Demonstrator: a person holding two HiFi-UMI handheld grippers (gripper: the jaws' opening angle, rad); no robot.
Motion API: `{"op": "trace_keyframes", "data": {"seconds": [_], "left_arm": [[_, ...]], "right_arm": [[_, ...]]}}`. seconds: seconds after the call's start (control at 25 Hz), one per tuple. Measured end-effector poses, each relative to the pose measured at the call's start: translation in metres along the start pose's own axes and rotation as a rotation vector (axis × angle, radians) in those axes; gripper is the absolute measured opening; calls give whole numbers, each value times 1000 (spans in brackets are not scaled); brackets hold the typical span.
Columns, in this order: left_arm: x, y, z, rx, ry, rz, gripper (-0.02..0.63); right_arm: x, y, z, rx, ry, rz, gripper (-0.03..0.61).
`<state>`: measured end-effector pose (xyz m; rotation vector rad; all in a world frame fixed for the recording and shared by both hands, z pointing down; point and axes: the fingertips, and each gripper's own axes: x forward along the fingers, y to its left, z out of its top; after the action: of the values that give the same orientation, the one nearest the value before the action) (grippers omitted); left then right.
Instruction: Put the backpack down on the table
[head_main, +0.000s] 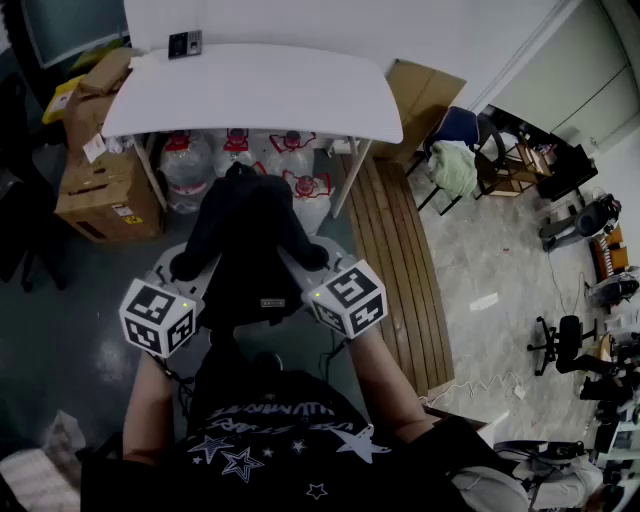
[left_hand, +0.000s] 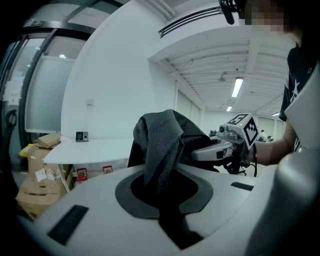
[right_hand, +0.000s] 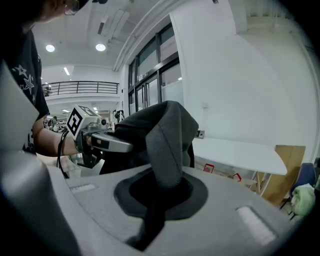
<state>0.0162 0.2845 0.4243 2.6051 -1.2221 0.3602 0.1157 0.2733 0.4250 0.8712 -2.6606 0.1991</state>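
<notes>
Short of the table (head_main: 250, 100), the left gripper (left_hand: 162, 182) and right gripper (right_hand: 161, 184) each pinch the backpack (head_main: 245, 240) aloft, which next probably needs carrying forward and lowering onto the tabletop.

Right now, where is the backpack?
Head view centre: the backpack hangs between the left gripper and right gripper, both shut on it, short of the white table.

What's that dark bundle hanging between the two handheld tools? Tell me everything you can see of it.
It is a black fabric backpack, soft and slumped. The left gripper and the right gripper are each shut on one padded strap, so it hangs in the air between them. It is short of the white table, not yet resting on it.
</notes>
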Motion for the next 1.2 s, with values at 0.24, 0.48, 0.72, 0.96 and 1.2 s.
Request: {"op": "trace_keyframes", "data": {"seconds": [0.24,0.48,0.72,0.96,1.2], "left_arm": [[-4,-7,-1,1,4,5,44],[-8,-16,-3,-8,5,11,44],[-10,-30,-7,-5,8,14,46],[-2,-35,-2,-21,10,7,46],[13,-20,-2,-43,11,-8,46]], "right_arm": [[-7,4,-2,-1,1,5,12],[-14,9,-4,-3,-1,15,12],[-27,11,-12,10,-15,16,12],[-33,2,-9,8,-22,13,12],[-20,-13,-9,18,-15,-6,12]]}}
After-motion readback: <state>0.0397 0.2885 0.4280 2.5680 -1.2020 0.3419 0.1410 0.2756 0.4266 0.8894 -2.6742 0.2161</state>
